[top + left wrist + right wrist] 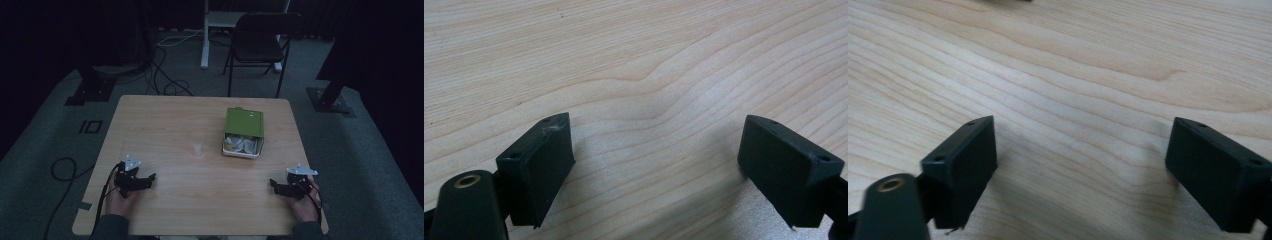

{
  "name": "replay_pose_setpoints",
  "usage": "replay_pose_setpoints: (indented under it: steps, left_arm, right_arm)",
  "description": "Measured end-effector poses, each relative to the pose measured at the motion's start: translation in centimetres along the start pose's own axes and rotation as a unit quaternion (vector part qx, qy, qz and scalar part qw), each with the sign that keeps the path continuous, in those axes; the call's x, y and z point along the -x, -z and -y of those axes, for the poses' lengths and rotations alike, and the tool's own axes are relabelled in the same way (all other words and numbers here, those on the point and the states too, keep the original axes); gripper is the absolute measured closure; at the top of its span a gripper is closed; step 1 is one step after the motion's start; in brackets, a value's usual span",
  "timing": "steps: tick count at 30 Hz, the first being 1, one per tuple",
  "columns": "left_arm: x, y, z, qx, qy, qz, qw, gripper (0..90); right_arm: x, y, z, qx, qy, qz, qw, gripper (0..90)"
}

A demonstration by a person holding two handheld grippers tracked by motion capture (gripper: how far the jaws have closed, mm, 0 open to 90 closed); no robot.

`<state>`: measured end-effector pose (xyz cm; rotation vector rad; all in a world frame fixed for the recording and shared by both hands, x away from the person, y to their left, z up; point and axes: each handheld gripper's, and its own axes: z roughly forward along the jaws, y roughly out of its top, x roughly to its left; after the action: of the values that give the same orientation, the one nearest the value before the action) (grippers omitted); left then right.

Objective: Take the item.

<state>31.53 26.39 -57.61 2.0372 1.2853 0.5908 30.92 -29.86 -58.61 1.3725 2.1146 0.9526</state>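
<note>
My left gripper (148, 178) rests on the wooden table (200, 200) near its front left, held by a hand, jaws pointing right. In the left gripper view its gripper (656, 150) is open over bare wood with nothing between the jaws. My right gripper (274, 185) rests near the front right, jaws pointing left; in the right gripper view the gripper (1083, 150) is open, with bare wood between the jaws. A green tin (243, 121) with its lid slid back shows pale contents (241, 145) at the table's right centre. A small clear cup (197, 148) stands mid-table.
A dark folding chair (260, 40) and a white desk leg (205, 35) stand beyond the table. Black stand bases (92, 87) and cables (165, 75) lie on the grey carpet around it. Bare wood lies between the two grippers.
</note>
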Motion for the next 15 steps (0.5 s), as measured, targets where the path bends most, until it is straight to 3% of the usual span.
replay_pose_setpoints:
  steps: [15]
  left_arm:
    - [-0.01,0.03,0.03,0.0,0.0,0.0,1.0,15.4]
  right_arm:
    - [-0.05,-0.02,-0.02,0.002,0.003,-0.002,1.0,15.1]
